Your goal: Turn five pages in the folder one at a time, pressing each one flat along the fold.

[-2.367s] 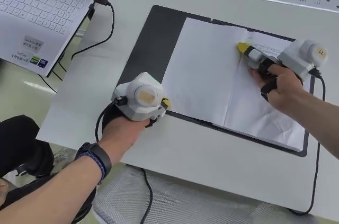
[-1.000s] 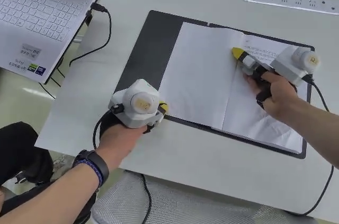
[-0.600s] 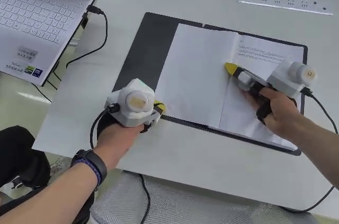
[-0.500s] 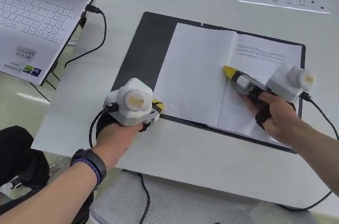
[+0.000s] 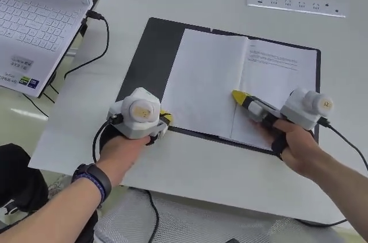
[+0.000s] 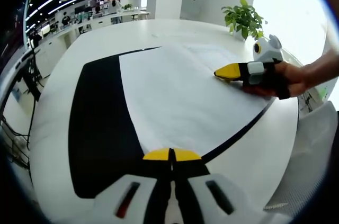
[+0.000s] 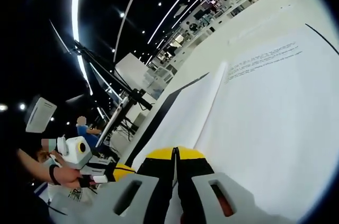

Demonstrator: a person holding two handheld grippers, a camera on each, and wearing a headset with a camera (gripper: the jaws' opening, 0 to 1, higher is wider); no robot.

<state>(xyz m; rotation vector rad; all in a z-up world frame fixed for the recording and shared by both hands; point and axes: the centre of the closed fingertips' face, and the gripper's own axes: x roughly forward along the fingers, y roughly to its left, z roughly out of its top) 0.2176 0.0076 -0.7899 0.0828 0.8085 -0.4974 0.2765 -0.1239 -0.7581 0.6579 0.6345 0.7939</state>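
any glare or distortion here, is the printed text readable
Head view: even soft light, sharp, but the printed lines are too small to read. Left gripper view: fisheye bows the folder, and the area beside the plant is blown out white. Right gripper view: tilted, ceiling lights stretch into streaks.

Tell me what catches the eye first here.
An open black folder with white pages lies in the middle. The right gripper, yellow tips shut, points at the fold; the left gripper, also shut, sits at the folder's near edge. A laptop stands far left.
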